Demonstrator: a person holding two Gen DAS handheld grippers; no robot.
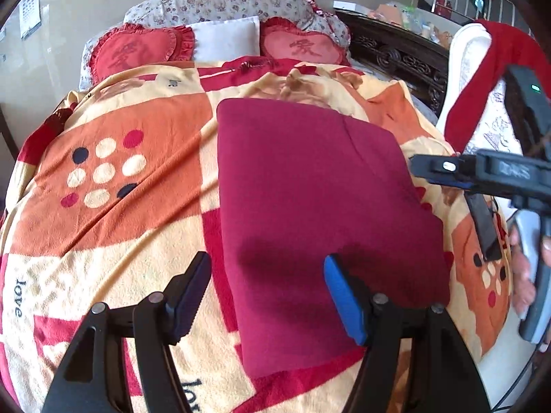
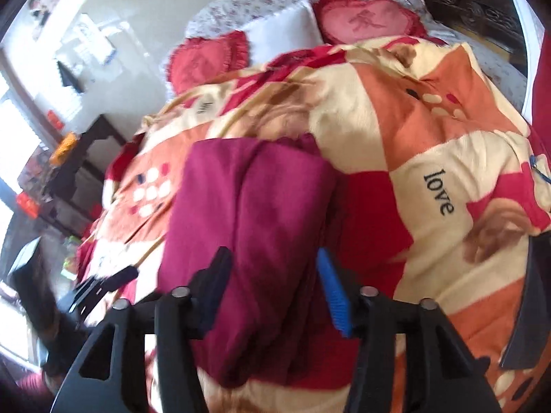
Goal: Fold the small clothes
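Observation:
A maroon garment (image 1: 310,206) lies folded into a flat rectangle on the patterned blanket (image 1: 120,158). My left gripper (image 1: 267,296) hovers open over its near end, the blue pad above the cloth and the dark pad just past its left edge. In the right wrist view the same garment (image 2: 255,223) shows its folded layers. My right gripper (image 2: 275,287) stands open over its near edge, pads apart and not pressing on it. From the left wrist view, the right gripper (image 1: 461,203) sits off the garment's right edge, held by a hand (image 1: 523,275).
Two red heart cushions (image 1: 137,51) and a white pillow (image 1: 227,38) lie at the head of the bed. A dark carved headboard (image 1: 396,51) runs along the right. A red garment (image 1: 482,79) hangs over a white chair (image 1: 465,55). Dark furniture (image 2: 79,158) stands left of the bed.

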